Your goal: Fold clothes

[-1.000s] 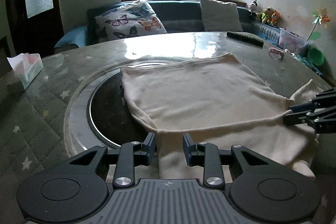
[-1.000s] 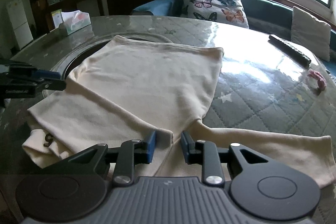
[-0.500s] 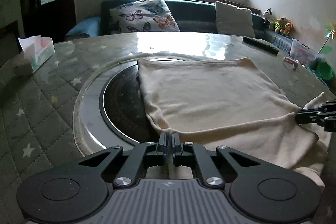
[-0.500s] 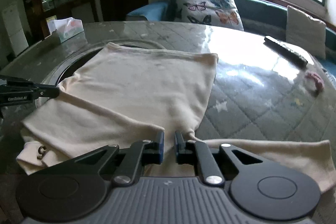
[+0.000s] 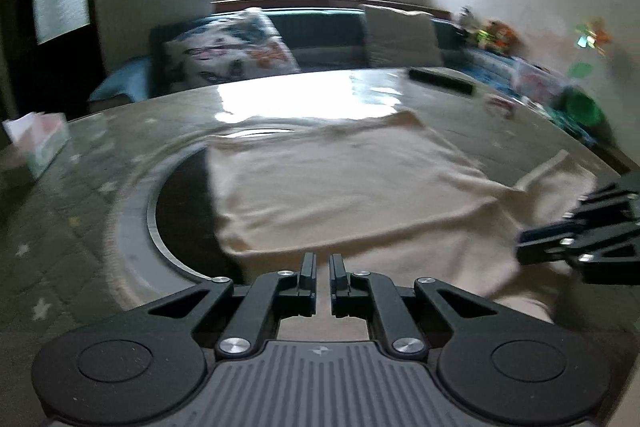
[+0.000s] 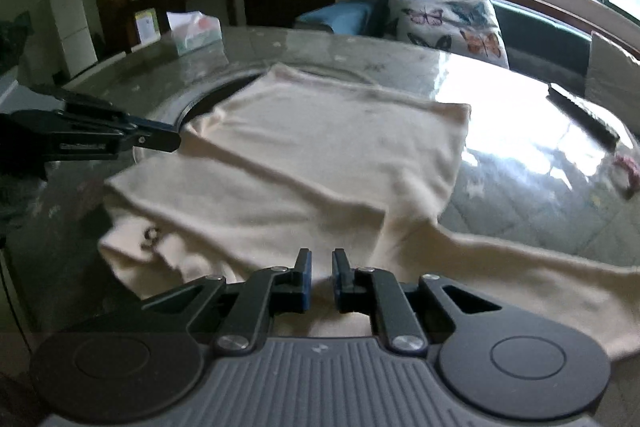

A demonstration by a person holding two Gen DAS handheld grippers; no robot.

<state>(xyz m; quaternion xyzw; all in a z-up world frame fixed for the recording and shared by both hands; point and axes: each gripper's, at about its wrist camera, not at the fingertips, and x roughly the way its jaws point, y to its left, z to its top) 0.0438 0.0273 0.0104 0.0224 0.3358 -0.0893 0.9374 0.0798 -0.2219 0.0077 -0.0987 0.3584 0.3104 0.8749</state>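
- Jaws of the left gripper point(image 5: 323, 265) stand nearly together with a slim gap. A second ago they were wide apart and half a second ago pressed shut. Pale cloth shows in the gap, but I cannot tell whether it is pinched.
- The right gripper point(image 6: 322, 261) has also narrowed from a wide spread to a slim gap over cloth. Whether it grips is likewise unclear.
- Both wrist views are now blurred and sit higher over the bench than before. I read this as both hands lifting or swinging after closing on the near edge, likely to carry a fold away from the person.
- Both grippers point forward and slightly downward at the bench's near edge. The left one reaches the garment's left shoulder side and the right one its right side, as each shows in the other's view.
- The cream long-sleeved knit garment point(image 6: 320, 147) lies flat from the near edge toward the bench's middle, its body smooth. One sleeve point(image 6: 540, 267) trails along the near edge to the right, and a folded band lies nearest the person.
- The garment partly covers the dark round inset point(image 5: 180, 211) in the round glass-topped bench point(image 5: 80, 227).
- A tissue box point(image 6: 196, 35) stands at the far left edge and a dark remote control point(image 5: 440, 81) near the far right edge, both well apart from the garment.
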